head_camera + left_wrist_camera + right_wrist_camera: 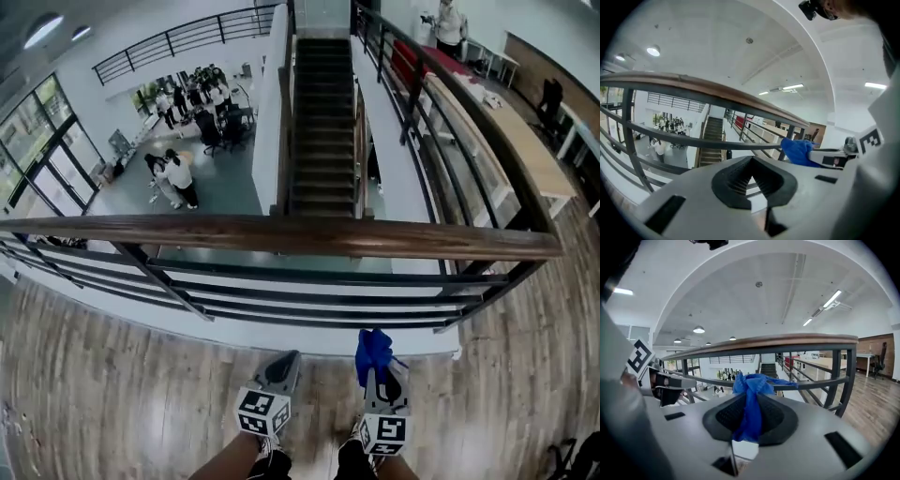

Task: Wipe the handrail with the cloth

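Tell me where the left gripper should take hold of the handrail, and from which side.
Take the wooden handrail on its bare straight run ahead of the left gripper, coming from the floor side. It lies level, so probably one jaw over, one under; the shut jaws must open first.

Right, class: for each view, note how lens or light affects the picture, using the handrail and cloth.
Head view: the wide lens bows the handrail into a slight arc, and the light is even. Left gripper view: the handrail curves strongly, the ceiling lamps blow out white, and the left gripper looks soft up close. Right gripper view: dark corners ring the picture, and the cloth is sharp.
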Tool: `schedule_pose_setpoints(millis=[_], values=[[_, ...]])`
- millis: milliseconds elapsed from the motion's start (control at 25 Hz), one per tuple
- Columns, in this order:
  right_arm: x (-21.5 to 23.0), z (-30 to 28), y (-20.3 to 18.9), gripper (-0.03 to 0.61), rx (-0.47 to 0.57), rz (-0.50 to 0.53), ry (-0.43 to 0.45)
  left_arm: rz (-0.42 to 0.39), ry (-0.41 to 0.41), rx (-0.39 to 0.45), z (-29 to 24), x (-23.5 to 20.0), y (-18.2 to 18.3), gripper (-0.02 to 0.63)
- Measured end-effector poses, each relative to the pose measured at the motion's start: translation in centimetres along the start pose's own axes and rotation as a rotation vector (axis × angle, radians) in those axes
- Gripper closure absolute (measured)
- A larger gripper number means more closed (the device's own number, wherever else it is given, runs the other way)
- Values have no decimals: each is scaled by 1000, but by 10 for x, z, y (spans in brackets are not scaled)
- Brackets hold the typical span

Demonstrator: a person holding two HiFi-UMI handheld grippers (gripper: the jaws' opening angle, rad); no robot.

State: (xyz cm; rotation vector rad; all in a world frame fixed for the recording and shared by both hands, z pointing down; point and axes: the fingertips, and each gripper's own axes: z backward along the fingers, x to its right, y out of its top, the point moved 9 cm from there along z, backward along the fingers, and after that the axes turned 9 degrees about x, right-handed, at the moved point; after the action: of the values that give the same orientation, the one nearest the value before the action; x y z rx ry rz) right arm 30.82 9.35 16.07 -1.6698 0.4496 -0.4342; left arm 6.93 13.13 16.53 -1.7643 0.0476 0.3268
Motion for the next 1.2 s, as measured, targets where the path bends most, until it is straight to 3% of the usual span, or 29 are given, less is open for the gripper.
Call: schedule_pose_setpoints(millis=[120, 360, 640, 920, 1200], values=[[-25, 20, 42, 499, 37, 8, 20, -22, 21, 55, 45, -2, 41, 609], [-87, 65, 104, 499, 90, 107, 95, -28, -10, 165, 117, 7, 98, 609], [-138, 96, 138, 499, 101, 114, 7, -90, -40, 237, 175, -14, 146, 609], [-158, 106, 136, 499, 161, 143, 46, -76, 7, 290, 208, -20, 131, 609], [-123, 129, 145, 499, 208, 129, 67, -91, -7, 324, 205, 39, 134, 609]])
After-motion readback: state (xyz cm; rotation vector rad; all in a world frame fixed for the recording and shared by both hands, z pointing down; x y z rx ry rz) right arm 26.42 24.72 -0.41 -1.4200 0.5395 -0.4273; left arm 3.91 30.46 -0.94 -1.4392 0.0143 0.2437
